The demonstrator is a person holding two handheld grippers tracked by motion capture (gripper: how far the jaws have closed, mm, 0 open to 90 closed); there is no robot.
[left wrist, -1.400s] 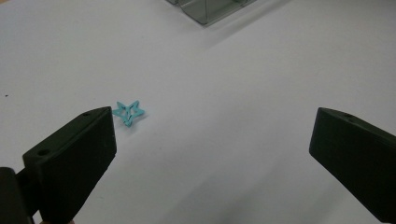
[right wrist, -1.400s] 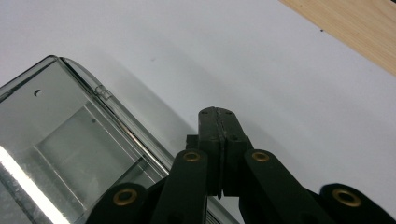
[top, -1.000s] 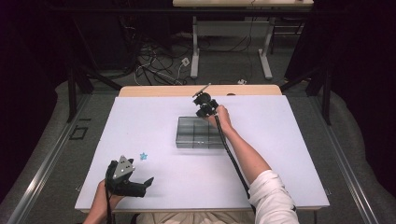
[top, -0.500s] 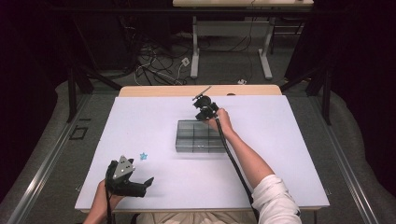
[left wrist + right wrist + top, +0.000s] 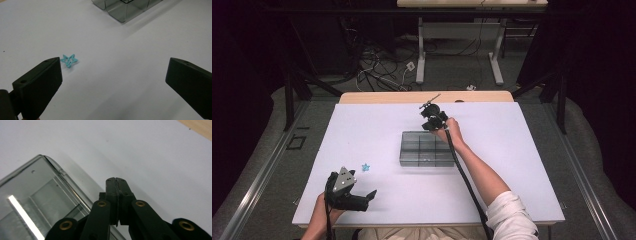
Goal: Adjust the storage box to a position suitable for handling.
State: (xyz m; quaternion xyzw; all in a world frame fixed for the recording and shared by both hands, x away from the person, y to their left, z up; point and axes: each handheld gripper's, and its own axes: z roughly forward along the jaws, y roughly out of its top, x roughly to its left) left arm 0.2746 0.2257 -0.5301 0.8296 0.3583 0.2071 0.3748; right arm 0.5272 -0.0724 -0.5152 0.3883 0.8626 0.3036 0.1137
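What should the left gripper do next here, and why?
Probably ease the left gripper forward and toward the blue star, centring it between the jaws. They stand open, and the star lies on the table just beyond its left jaw, untouched.

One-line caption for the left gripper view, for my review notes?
Open left hand-held gripper low over the white table, a small blue star lying by one jaw, clear compartment box beyond.
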